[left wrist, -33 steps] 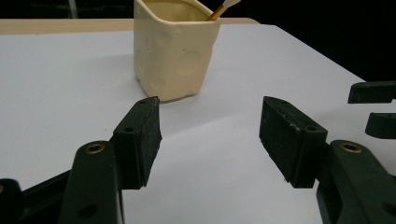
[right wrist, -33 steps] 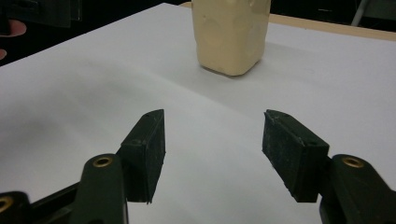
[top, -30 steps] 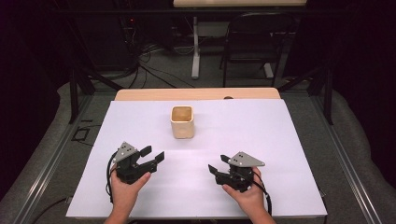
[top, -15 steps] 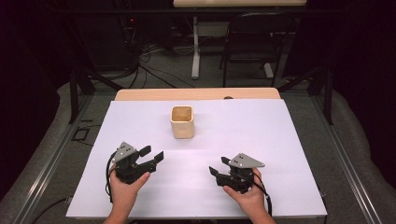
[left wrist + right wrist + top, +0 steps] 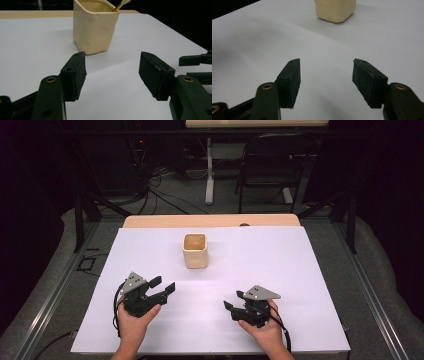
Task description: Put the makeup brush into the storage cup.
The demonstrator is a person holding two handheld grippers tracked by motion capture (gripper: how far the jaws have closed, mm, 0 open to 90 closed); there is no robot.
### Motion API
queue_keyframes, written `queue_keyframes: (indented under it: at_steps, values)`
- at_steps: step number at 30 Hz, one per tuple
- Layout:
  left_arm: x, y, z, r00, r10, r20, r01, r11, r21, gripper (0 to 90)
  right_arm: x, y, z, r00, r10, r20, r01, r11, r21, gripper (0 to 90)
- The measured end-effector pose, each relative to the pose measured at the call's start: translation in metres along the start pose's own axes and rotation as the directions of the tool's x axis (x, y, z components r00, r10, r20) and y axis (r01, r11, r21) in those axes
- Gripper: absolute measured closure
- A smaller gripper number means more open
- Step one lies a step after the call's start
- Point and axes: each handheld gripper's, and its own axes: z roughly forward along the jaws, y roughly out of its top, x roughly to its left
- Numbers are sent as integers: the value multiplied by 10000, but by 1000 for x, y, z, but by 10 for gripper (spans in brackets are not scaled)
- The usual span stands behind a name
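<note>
Behind your white table (image 5: 300, 270) stands a black chair (image 5: 270, 165) on grey floor (image 5: 170, 195). Cables (image 5: 150, 180) trail there. The surroundings are dark.

Left tongs (image 5: 166, 286): low over the surface (image 5: 300, 270), near-left of the cream cup (image 5: 195, 251), tips angled toward it, jaws wide apart with nothing between them.
Right tongs (image 5: 233, 301): near-right of the cup, well apart from it, jaws spread and empty, tips pointing left.
Hands: each grips its tongs from behind.
</note>
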Motion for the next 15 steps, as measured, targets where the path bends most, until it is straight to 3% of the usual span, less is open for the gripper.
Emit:
queue_keyframes:
  at_steps: [15]
  values:
    - [1, 0, 0, 10000, -27, -39, 27, 10000, 54, 385, -1, -2, 1, 9997, -92, 205, 89, 9998, 157, 393]
